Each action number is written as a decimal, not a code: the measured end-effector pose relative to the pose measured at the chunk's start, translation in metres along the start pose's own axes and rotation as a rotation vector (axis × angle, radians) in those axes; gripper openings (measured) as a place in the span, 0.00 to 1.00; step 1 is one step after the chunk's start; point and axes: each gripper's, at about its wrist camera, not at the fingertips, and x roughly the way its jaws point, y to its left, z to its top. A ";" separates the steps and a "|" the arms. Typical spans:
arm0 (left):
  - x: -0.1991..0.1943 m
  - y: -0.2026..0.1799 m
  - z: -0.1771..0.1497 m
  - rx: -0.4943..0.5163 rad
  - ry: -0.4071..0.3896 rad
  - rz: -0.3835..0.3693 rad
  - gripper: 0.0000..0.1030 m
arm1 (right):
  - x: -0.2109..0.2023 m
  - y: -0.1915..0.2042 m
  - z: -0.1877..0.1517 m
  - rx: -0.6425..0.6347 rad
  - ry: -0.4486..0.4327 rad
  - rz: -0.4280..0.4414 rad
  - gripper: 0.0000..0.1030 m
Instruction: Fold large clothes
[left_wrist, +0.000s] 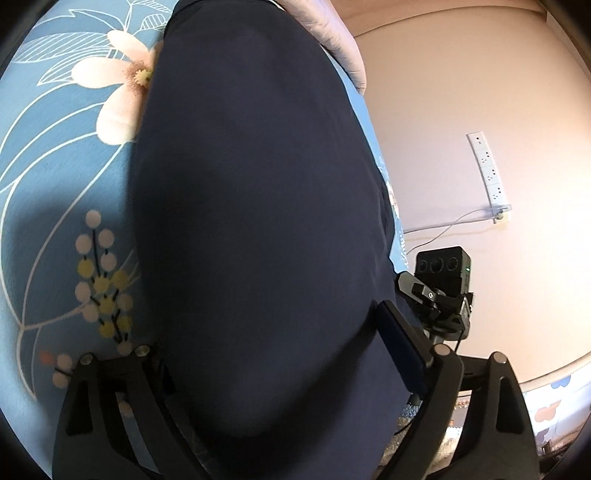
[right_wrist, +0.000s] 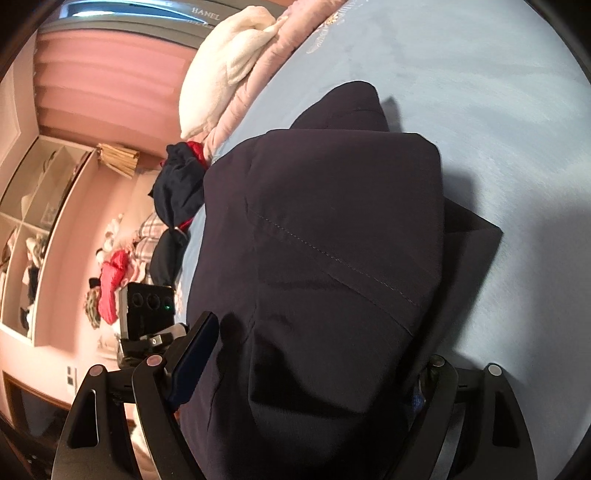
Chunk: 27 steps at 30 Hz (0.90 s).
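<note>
A dark navy garment (left_wrist: 251, 221) lies folded in thick layers on the blue bed sheet (left_wrist: 55, 166). In the left wrist view it fills the space between the wide jaws of my left gripper (left_wrist: 273, 332). The right blue pad (left_wrist: 402, 350) shows bare beside the cloth, and the other finger is hidden by it. In the right wrist view the same garment (right_wrist: 332, 240), with a stitched seam across it, sits between the jaws of my right gripper (right_wrist: 317, 339). Its left pad (right_wrist: 195, 354) stands off the cloth and casts a shadow on it; the right finger is hidden.
A white pillow (right_wrist: 229, 66) and a pink quilt (right_wrist: 258, 74) lie at the bed's head. A dark and red bundle of clothes (right_wrist: 181, 184) hangs at the bed's edge. Shelves (right_wrist: 29, 221) line the pink wall. A power strip (left_wrist: 487, 170) is on the wall.
</note>
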 end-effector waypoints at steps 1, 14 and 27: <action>-0.001 0.000 0.001 0.002 0.001 0.002 0.92 | 0.000 0.000 -0.001 -0.006 -0.004 -0.005 0.84; 0.005 -0.009 -0.003 0.047 -0.010 0.104 0.94 | 0.005 0.023 -0.018 -0.106 -0.083 -0.149 0.69; 0.000 -0.024 -0.017 0.159 -0.060 0.274 0.75 | 0.013 0.068 -0.033 -0.269 -0.206 -0.327 0.32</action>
